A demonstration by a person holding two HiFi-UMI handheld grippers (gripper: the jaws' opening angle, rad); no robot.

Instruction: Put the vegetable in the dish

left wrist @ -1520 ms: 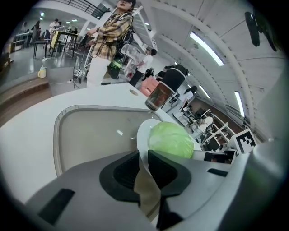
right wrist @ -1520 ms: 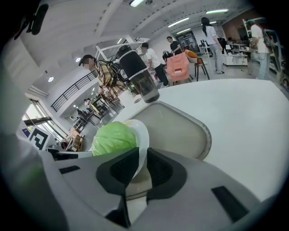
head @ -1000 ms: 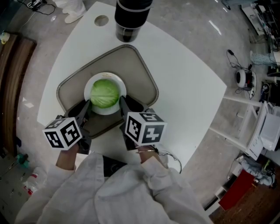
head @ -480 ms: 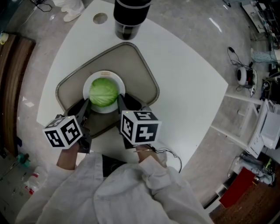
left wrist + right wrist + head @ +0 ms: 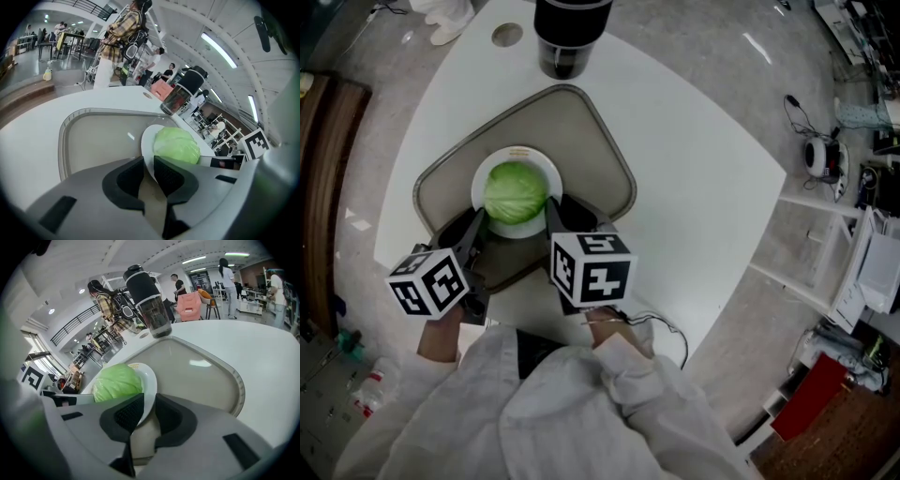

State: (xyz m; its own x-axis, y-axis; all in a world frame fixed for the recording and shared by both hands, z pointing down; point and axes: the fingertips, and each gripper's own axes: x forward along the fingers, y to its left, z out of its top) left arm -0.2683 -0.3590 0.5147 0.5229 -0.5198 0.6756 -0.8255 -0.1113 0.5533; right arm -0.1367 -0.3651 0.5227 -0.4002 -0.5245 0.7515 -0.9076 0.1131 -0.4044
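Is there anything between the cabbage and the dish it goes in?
Nothing visible. The cabbage already lies in the dish, over the tray. The left gripper and right gripper each pinch the dish's rim.

head view steeply down, gripper views low and close, sharing the dish (image 5: pixel 517 154) from opposite sides

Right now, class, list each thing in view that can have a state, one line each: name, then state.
cabbage: whole, sitting in the white dish
white dish: on the tray, rim pinched on two sides
left tongs: shut on the dish rim
right tongs: shut on the dish rim
tray: flat on the white table
black-lidded cup: upright, lid on
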